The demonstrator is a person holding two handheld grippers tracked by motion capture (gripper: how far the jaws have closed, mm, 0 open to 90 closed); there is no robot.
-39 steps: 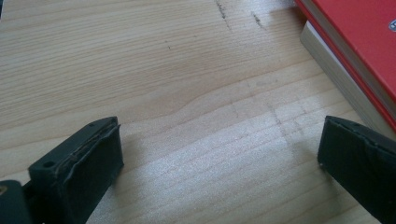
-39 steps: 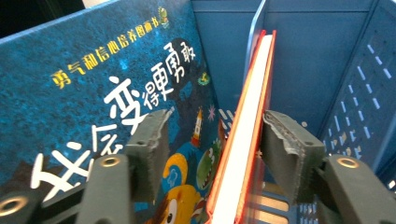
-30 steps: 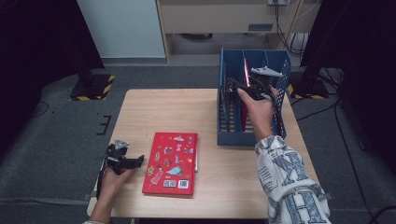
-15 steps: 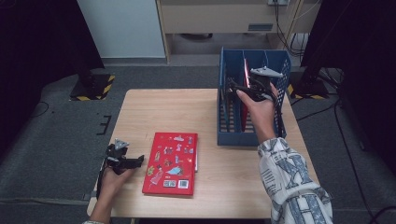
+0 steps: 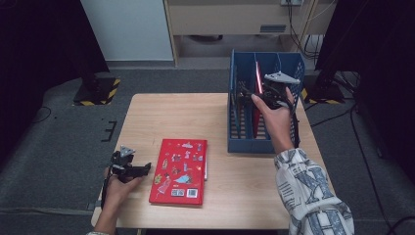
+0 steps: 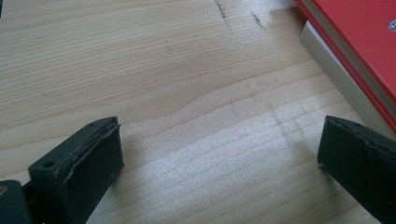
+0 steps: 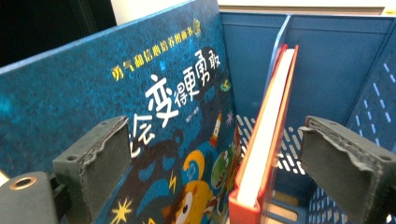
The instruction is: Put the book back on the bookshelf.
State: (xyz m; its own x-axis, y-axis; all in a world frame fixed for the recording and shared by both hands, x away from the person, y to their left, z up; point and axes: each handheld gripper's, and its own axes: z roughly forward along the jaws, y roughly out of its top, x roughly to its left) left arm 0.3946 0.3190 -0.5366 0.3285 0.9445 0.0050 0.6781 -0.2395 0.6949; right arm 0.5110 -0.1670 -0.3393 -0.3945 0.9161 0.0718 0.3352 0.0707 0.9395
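Observation:
A red book (image 5: 258, 78) stands upright in the blue file rack (image 5: 240, 132) at the table's right, next to a blue picture book (image 7: 154, 116). My right gripper (image 5: 250, 95) reaches into the rack. In the right gripper view its jaws (image 7: 219, 163) have just been opening; the red book's spine (image 7: 261, 154) stands between the pads, which are clear of it. A second red book (image 5: 180, 171) lies flat near the table's front. My left gripper (image 5: 145, 169) rests open just left of it, with bare wood between its jaws (image 6: 224, 163) and that book's corner (image 6: 355, 51) beyond them.
The wooden table (image 5: 171, 117) has bare room across its left and middle. The rack has several slots with slatted blue walls (image 7: 373, 93). Dark stands and cables sit on the floor around the table.
The right hand has barely shifted at the rack. The left hand and the flat red book have stayed where they were.

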